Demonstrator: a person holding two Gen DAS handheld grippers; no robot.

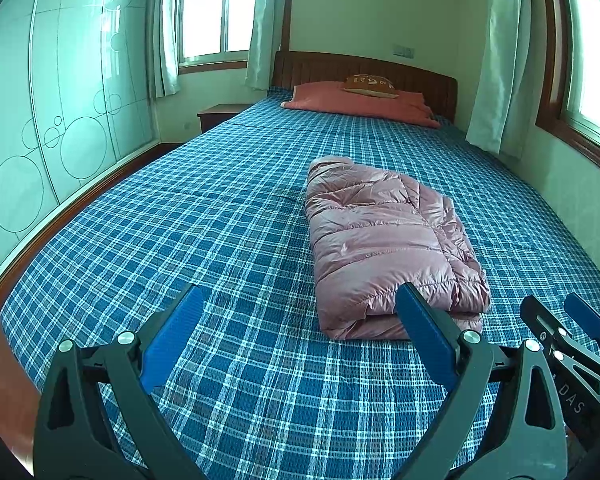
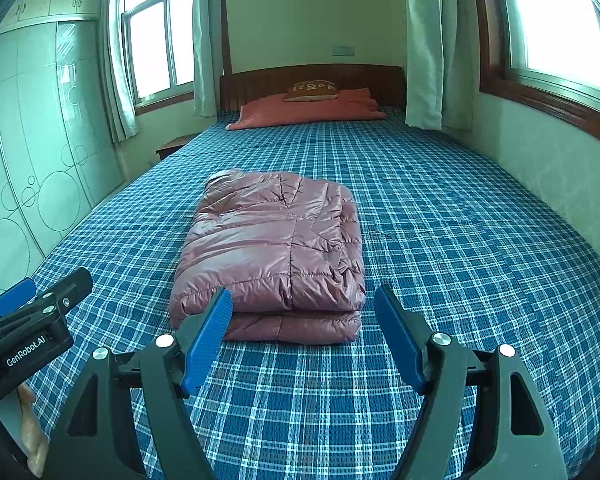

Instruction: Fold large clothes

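Pink quilted down jacket, folded into a thick rectangular bundle with the fold edge toward the cameras, lying on the blue plaid bedspread around the middle of the bed, well short of the orange-red pillow at the wooden headboard. Left gripper: blue-padded fingers spread wide, holding nothing, low over the bedspread just left of the jacket's near end. Right gripper: fingers likewise wide apart and holding nothing, squarely facing the jacket's near edge, apart from it.
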